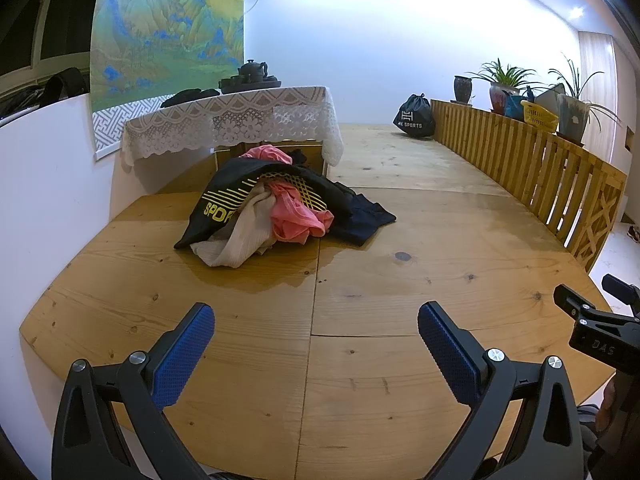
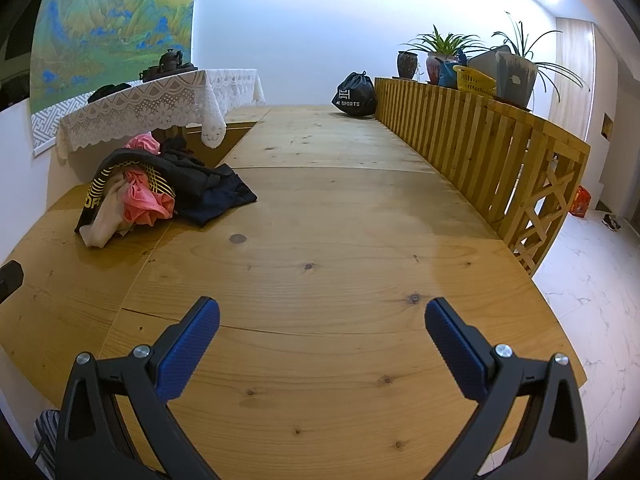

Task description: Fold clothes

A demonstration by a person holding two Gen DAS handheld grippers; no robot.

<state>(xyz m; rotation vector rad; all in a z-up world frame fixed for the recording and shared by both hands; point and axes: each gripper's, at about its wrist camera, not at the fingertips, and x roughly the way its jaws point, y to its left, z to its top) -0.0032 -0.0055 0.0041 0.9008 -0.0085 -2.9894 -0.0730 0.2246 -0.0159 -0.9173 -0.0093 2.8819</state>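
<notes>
1. The left tongs [image 1: 316, 322] are held spread above the wooden platform [image 1: 400, 300], nothing pinched.
2. The right tongs [image 2: 322, 316] are likewise spread and empty.
3. The clothes pile [image 1: 276, 208] is seen at centre frame, well apart from both.
4. Behind it stands a lace-covered table [image 1: 232, 120]; a wooden fence [image 2: 480, 140] runs along the right, a black bag [image 2: 354, 96] at its far end.

Clothes pile [image 1: 276, 210] lying on the wooden platform [image 1: 400, 280], just before the draped table [image 1: 232, 120], drawstring bag [image 1: 414, 116] sitting far behind, railing [image 1: 520, 160] running along the platform's right.
</notes>
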